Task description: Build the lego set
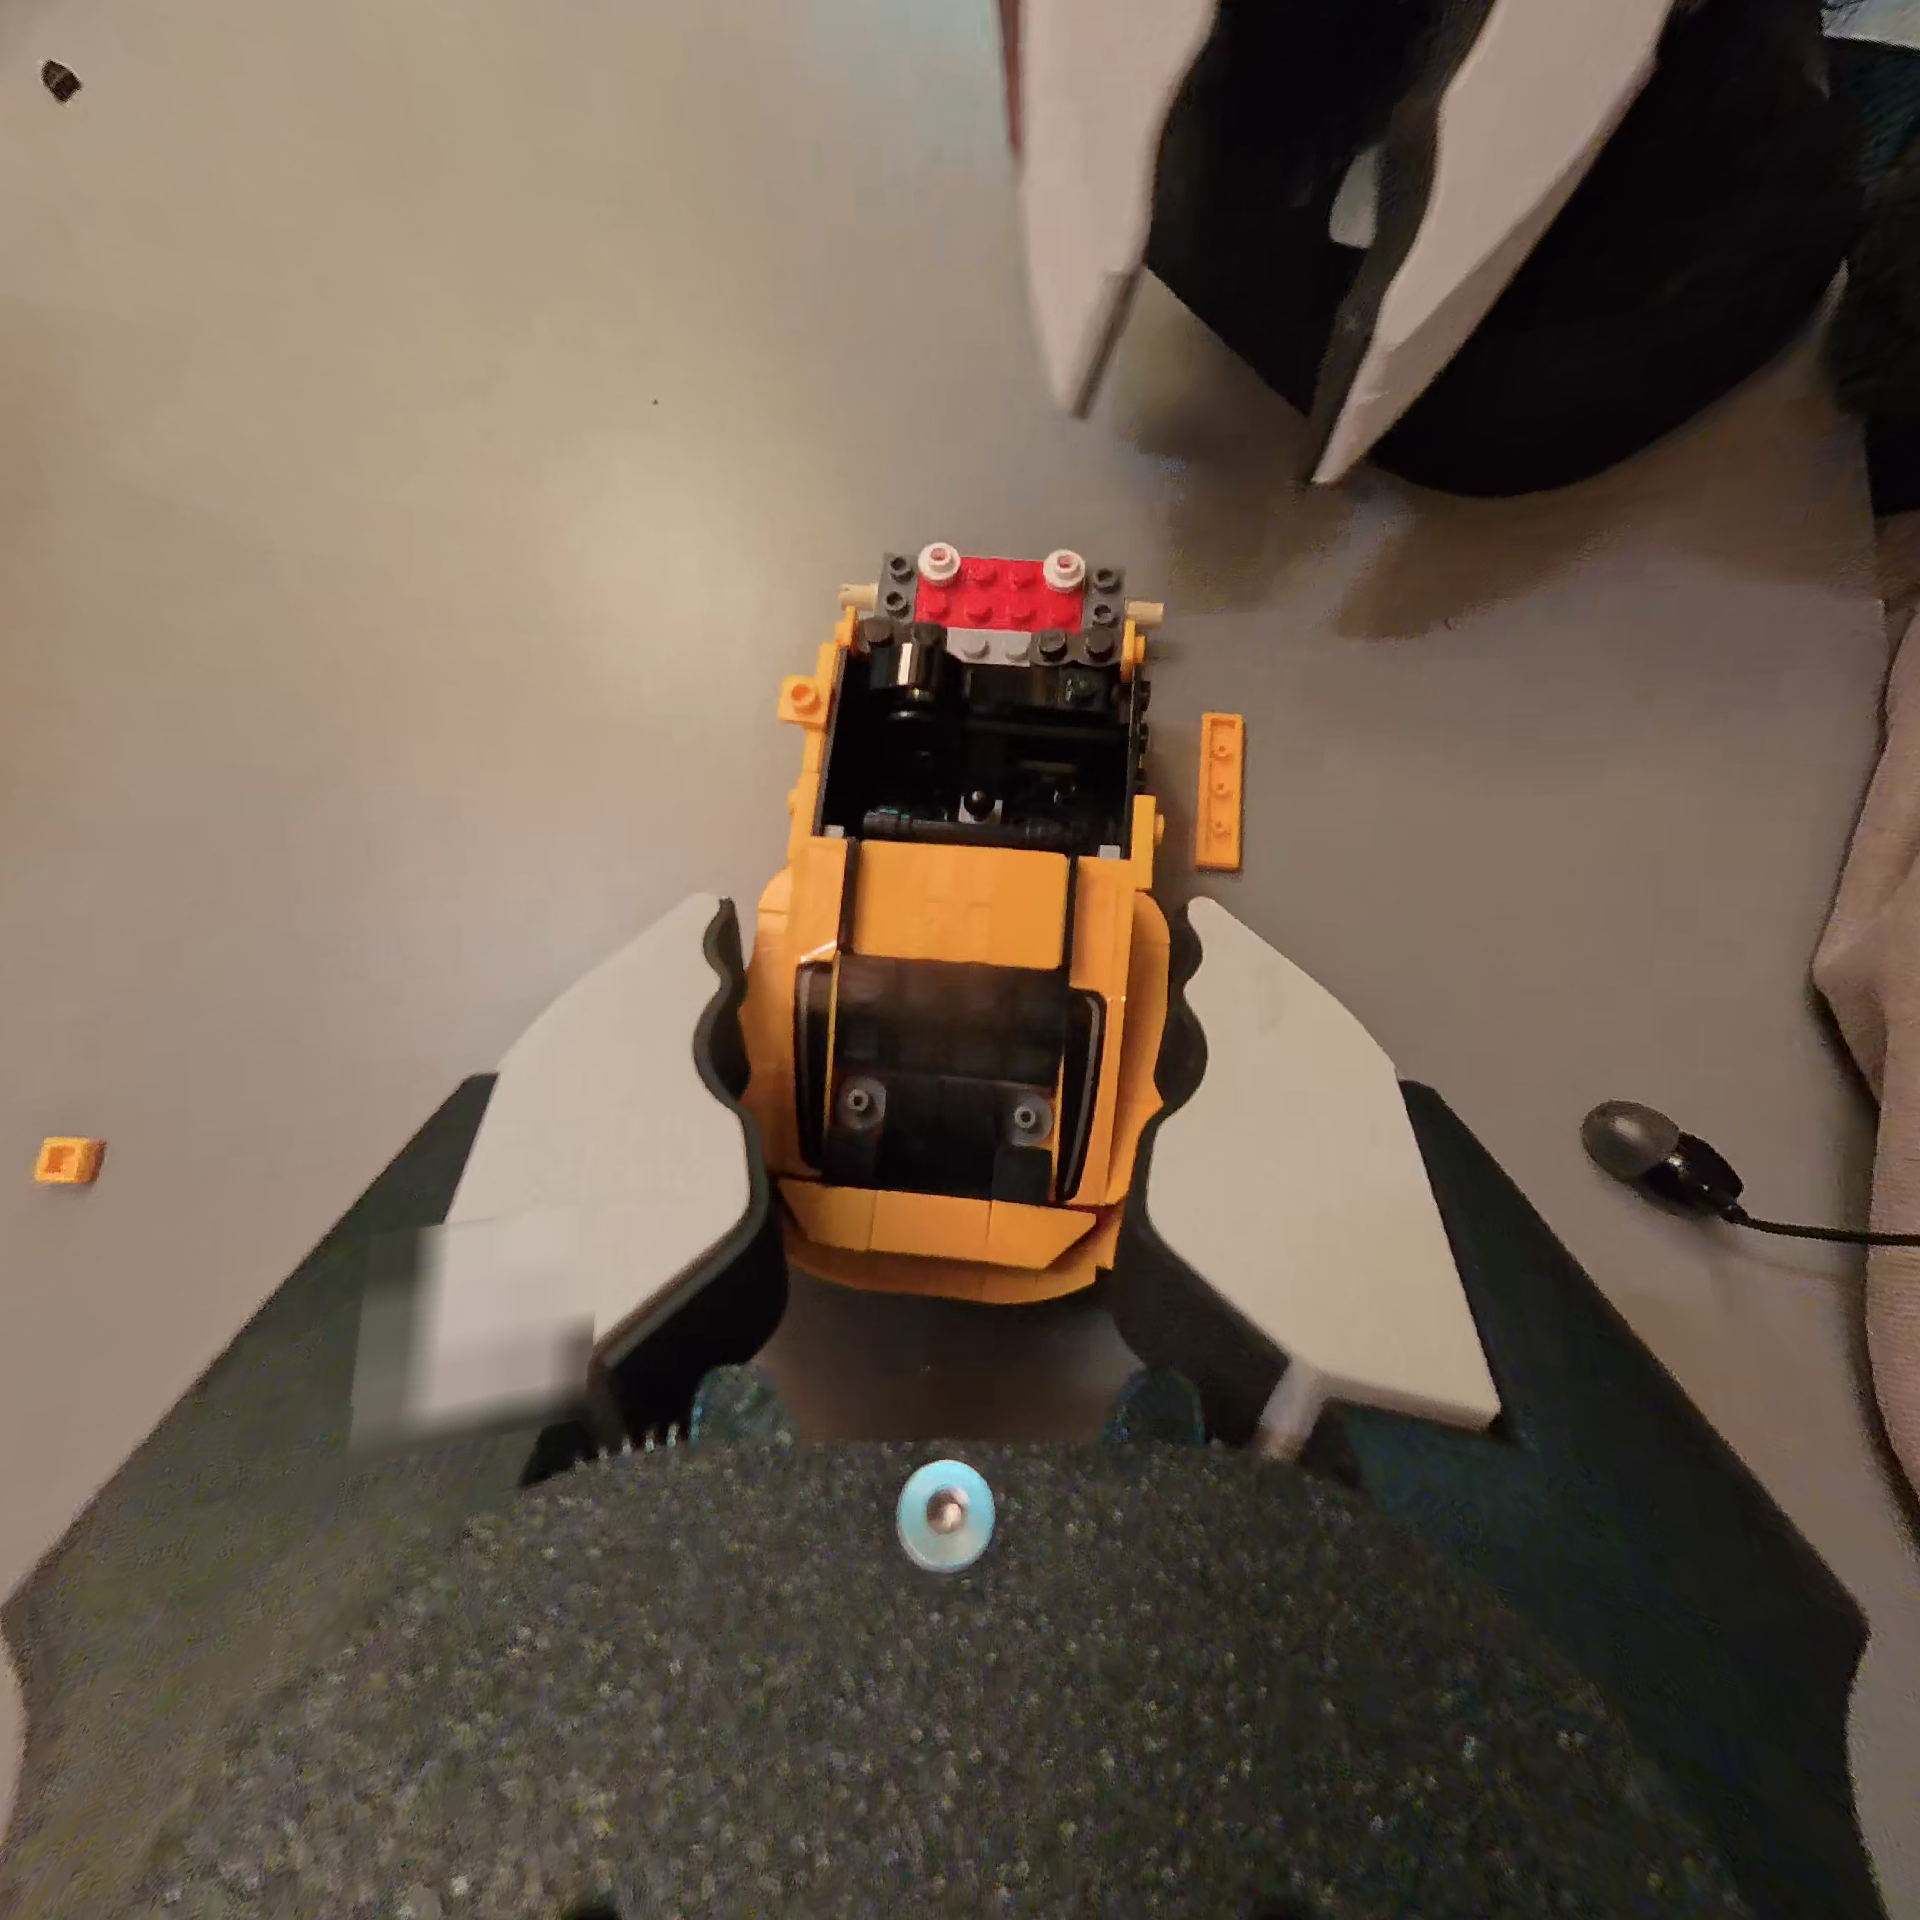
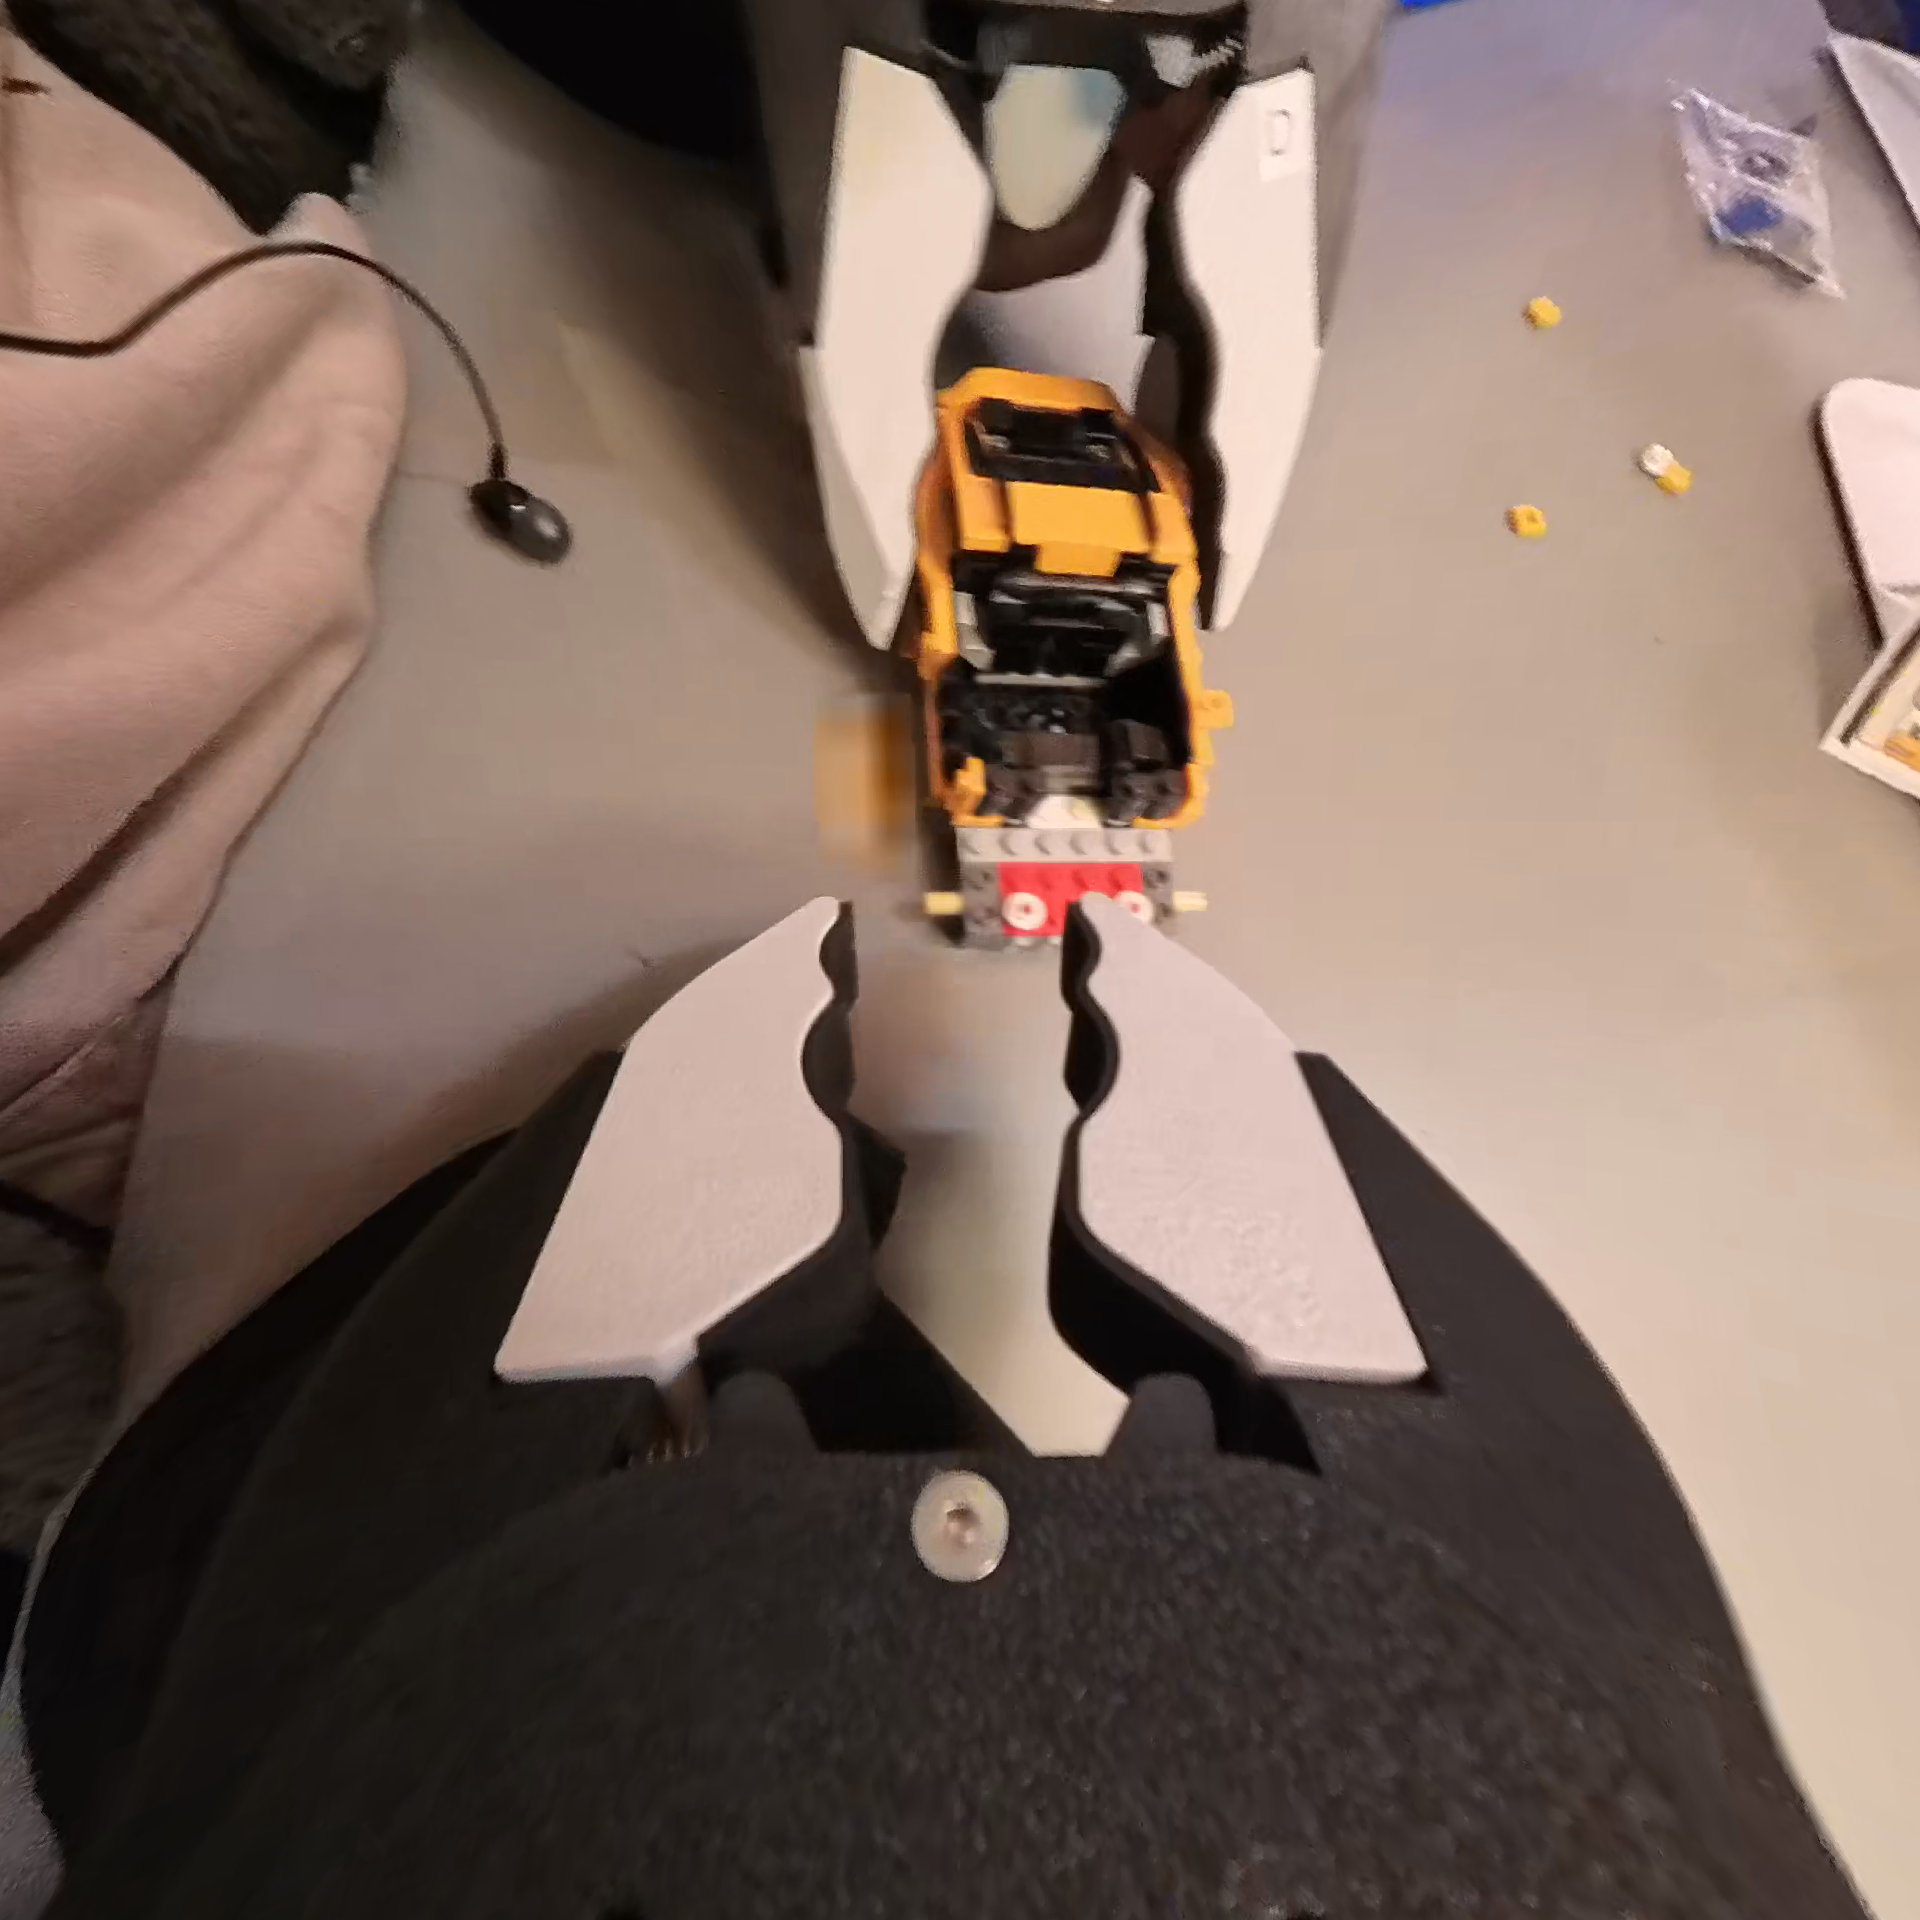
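Observation:
An orange brick-built car (image 1: 966, 914) with a black open cabin and a red and grey studded end (image 1: 1003, 597) rests on the grey table (image 1: 416, 623). My left gripper (image 1: 958, 914) is shut on the car; both dark pads (image 1: 727, 997) press on its orange sides near the black windscreen end. In the right wrist view the same fingers (image 2: 883, 416) flank the car (image 2: 1060, 520). My right gripper (image 2: 956, 914) is partly open with nothing between its fingers. Its tips hover just short of the car's red end (image 2: 1070, 894). It also shows in the left wrist view (image 1: 1205, 442), blurred.
A loose orange plate (image 1: 1221, 790) lies beside the car. A small orange piece (image 1: 69, 1161) lies far left. A black clip with a cable (image 2: 520, 520) and beige cloth (image 2: 156, 623) lie on one side; small yellow pieces (image 2: 1525, 520), a plastic bag (image 2: 1756, 187) and a booklet (image 2: 1881, 717) on the other. About 12 centimeters separates my left fingertips from the small orange piece (image 1: 69, 1161). It is also in sight in the right wrist view (image 2: 1508, 531).

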### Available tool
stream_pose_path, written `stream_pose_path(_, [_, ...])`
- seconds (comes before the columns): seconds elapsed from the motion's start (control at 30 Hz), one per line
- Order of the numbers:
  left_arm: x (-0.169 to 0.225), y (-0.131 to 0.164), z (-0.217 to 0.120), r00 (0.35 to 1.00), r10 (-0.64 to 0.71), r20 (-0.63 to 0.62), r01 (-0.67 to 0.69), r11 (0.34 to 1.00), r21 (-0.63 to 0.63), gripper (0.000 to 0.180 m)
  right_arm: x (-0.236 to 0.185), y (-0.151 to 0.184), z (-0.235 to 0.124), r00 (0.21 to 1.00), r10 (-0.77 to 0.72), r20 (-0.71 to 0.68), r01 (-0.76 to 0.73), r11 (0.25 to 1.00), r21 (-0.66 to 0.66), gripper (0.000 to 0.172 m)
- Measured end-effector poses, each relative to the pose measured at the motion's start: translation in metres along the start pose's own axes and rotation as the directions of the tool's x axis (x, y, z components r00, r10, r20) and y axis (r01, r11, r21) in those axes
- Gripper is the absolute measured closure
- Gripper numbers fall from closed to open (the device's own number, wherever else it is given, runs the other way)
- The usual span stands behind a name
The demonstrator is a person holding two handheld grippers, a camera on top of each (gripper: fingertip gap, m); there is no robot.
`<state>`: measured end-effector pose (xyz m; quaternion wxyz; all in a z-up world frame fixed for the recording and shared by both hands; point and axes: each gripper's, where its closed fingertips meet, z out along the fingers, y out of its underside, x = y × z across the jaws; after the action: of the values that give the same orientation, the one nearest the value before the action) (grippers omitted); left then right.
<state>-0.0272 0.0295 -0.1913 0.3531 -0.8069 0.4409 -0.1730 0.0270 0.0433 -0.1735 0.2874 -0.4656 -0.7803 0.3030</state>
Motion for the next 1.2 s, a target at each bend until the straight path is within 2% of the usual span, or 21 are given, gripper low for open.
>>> stream_pose_path(0.27, [-0.006, -0.001, 0.001, 1.0, 0.005, 0.004, -0.005, 1.0, 0.02, 0.104, -0.021, -0.002, 0.022, 0.992, -0.044, 0.116, 0.055, 0.994, -0.091, 0.143])
stream_pose_path(0.4, [-0.007, 0.0, -0.001, 1.0, 0.026, 0.004, -0.026, 0.999, 0.042, 0.105, -0.024, 0.002, 0.036, 0.987, -0.033, 0.16, 0.062, 0.982, -0.18, 0.147])
stream_pose_path(0.5, [-0.008, 0.002, -0.005, 0.999, 0.034, 0.0, -0.034, 0.998, 0.053, 0.104, -0.025, 0.004, 0.042, 0.986, 0.001, 0.169, 0.036, 0.976, -0.214, 0.151])
stream_pose_path(0.63, [-0.008, 0.004, -0.009, 0.999, 0.017, -0.028, -0.015, 0.997, 0.079, 0.105, -0.029, 0.001, 0.044, 0.984, 0.027, 0.176, 0.013, 0.975, -0.22, 0.164])
stream_pose_path(0.8, [-0.009, -0.001, -0.021, 0.998, 0.059, -0.007, -0.058, 0.992, 0.116, 0.106, -0.03, -0.005, 0.035, 0.973, 0.126, 0.192, -0.086, 0.975, -0.206, 0.165])
stream_pose_path(0.93, [0.0, -0.021, -0.043, 0.985, 0.166, 0.036, -0.17, 0.957, 0.233, 0.125, -0.031, -0.029, 0.014, 0.918, 0.282, 0.28, -0.264, 0.959, -0.1, 0.165])
stream_pose_path(1.03, [0.025, -0.043, -0.056, 0.955, 0.292, 0.058, -0.294, 0.891, 0.346, 0.139, -0.033, -0.05, -0.003, 0.816, 0.407, 0.41, -0.436, 0.9, -0.025, 0.165])
stream_pose_path(1.1, [0.038, -0.051, -0.055, 0.929, 0.359, 0.085, -0.366, 0.861, 0.352, 0.14, -0.037, -0.061, -0.009, 0.746, 0.443, 0.497, -0.506, 0.863, -0.009, 0.165])
stream_pose_path(1.2, [0.052, -0.057, -0.053, 0.889, 0.442, 0.122, -0.456, 0.821, 0.344, 0.15, -0.045, -0.069, -0.012, 0.685, 0.452, 0.571, -0.537, 0.843, -0.024, 0.165])
